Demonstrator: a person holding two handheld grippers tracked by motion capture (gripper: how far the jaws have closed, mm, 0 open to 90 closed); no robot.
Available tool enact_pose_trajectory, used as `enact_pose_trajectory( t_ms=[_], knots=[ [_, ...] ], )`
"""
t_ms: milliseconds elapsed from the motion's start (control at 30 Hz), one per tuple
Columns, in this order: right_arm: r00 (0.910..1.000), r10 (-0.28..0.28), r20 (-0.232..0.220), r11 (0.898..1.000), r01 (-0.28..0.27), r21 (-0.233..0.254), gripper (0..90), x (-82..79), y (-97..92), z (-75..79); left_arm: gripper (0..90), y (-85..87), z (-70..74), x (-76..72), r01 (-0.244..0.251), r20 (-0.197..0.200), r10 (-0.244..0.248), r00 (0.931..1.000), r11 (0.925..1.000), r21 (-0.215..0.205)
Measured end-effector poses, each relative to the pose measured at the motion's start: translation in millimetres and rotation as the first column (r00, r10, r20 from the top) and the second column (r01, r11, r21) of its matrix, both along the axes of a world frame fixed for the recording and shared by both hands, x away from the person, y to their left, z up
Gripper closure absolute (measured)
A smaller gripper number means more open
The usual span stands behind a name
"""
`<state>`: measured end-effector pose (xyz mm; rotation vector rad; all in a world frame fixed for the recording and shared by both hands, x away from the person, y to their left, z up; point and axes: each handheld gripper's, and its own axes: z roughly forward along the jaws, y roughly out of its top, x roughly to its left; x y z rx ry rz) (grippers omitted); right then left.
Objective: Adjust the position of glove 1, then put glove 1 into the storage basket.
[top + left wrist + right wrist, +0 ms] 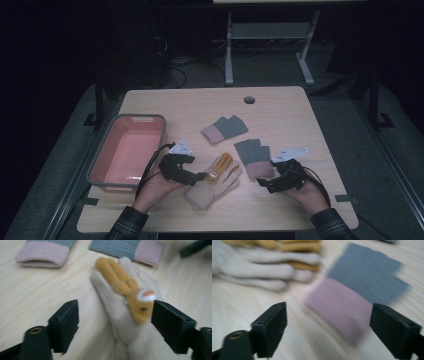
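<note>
Both sets of fingers stand apart, gripping nothing. Left gripper [199, 176] sits just left of the beige glove [212, 189] with the orange glove [220, 168] stacked on it — fingers pointing far-right. Right gripper [264, 183] is at the pink cuff of the near grey-and-pink mitt [253, 157], long axis running near-to-far, so that hand's closest. Pink bin [102, 155] waits far left.

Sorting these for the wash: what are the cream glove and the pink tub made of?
The cream glove with the orange animal figure looks like soft knitted wool or acrylic: fuzzy, matte, ribbed stitches. The pink rectangular tub with a grey rim seems to be smooth moulded plastic, with a faint sheen inside.
</note>
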<state>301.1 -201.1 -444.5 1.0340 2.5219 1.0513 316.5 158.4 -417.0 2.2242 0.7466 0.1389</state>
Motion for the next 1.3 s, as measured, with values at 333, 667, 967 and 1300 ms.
enact_pose_trajectory(
  t_ms=[333,667,967,1300],
  knots=[
    [0.9884,-0.148,0.036,0.988,0.149,-0.028,2.2,3.1,-50.5,-19.7,13.3,-5.2,-13.2,-20.3,0.038,-0.006,-0.038,0.9993,0.9985,0.039],
    [0.9755,-0.215,0.048,0.975,0.217,-0.046,2.1,13.1,-63.5,-32.9,12.6,-17.6,-27.1,-22.5,0.078,-0.014,-0.077,0.9969,0.9921,0.098],
    [0.9759,-0.216,0.027,0.976,0.217,-0.016,1.7,15.7,-63.4,-38.1,12.7,-21.0,-25.8,-19.6,0.070,0.011,-0.071,0.9974,0.9956,0.062],
    [0.9766,-0.213,0.031,0.977,0.213,-0.010,1.7,16.2,-62.1,-38.8,12.5,-43.0,-42.8,-15.5,0.114,-0.022,-0.112,0.9935,0.9859,0.123]
  ],
)
